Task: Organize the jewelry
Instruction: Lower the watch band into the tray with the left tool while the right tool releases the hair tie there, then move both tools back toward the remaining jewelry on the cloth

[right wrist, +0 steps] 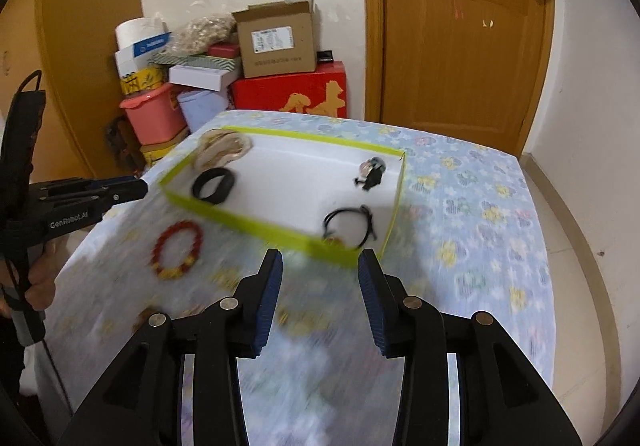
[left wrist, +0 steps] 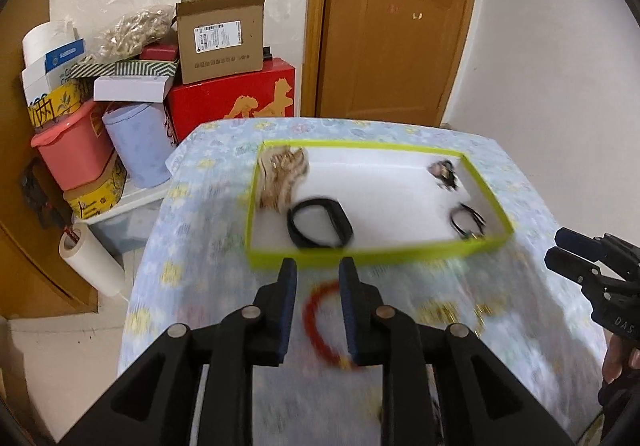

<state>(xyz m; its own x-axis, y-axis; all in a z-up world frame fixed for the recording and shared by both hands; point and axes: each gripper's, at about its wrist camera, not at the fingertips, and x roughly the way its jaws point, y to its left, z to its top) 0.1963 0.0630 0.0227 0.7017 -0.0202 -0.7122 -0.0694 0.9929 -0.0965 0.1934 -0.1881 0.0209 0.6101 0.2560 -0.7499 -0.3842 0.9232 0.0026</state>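
Left gripper (left wrist: 318, 274): parted, empty, above red bead bracelet (left wrist: 320, 326).
Right gripper (right wrist: 320, 266): parted, empty.
Risk: blurred view; beads may roll, missing green tray (left wrist: 360, 254).

Both wrist views are aimed forward and down over the floral table (left wrist: 192, 246) toward the door (left wrist: 400, 46). The green-rimmed tray (left wrist: 360, 256) is seen close from the left, from the near right in the other view (right wrist: 256, 224); tray, clutter and door are shared.
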